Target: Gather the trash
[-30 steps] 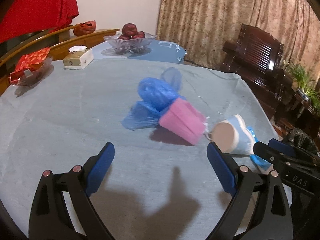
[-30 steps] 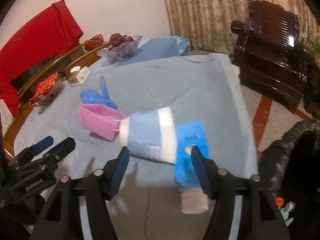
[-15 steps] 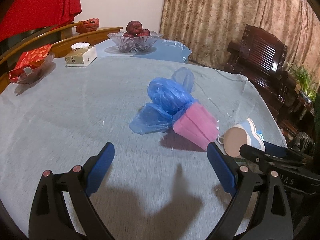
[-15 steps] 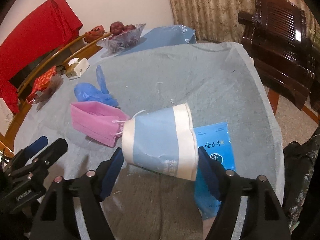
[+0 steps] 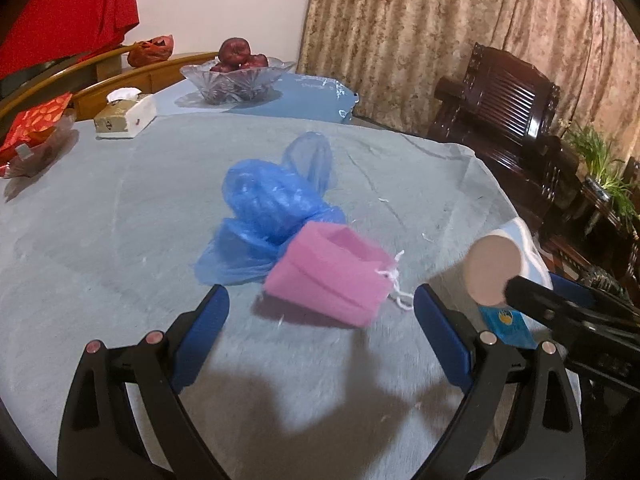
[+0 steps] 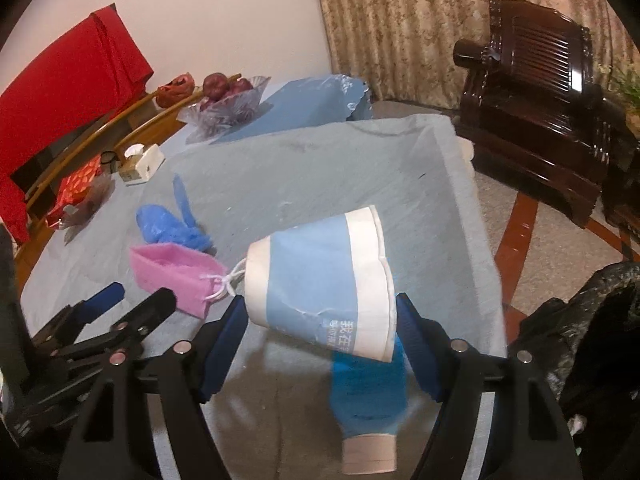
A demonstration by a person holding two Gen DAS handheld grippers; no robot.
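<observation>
My right gripper (image 6: 320,336) is shut on a blue-and-white paper cup (image 6: 320,280) lying on its side, lifted a little above the table; the cup also shows in the left wrist view (image 5: 496,268). A blue packet (image 6: 368,396) lies under it on the cloth. My left gripper (image 5: 320,328) is open and empty, just short of a pink face mask (image 5: 332,276). A crumpled blue plastic bag (image 5: 272,208) lies behind the mask. The mask (image 6: 176,272) and the bag (image 6: 168,228) also show in the right wrist view.
A grey cloth (image 5: 120,220) covers the round table. At the far side are a glass fruit bowl (image 5: 236,76), a tissue box (image 5: 126,116) and a red packet (image 5: 32,128). A black trash bag (image 6: 580,340) hangs off the table's right edge. A dark wooden chair (image 6: 532,92) stands beyond.
My right gripper has closed on the paper cup and raised it off the blue packet. My left gripper has moved forward toward the pink mask, still open.
</observation>
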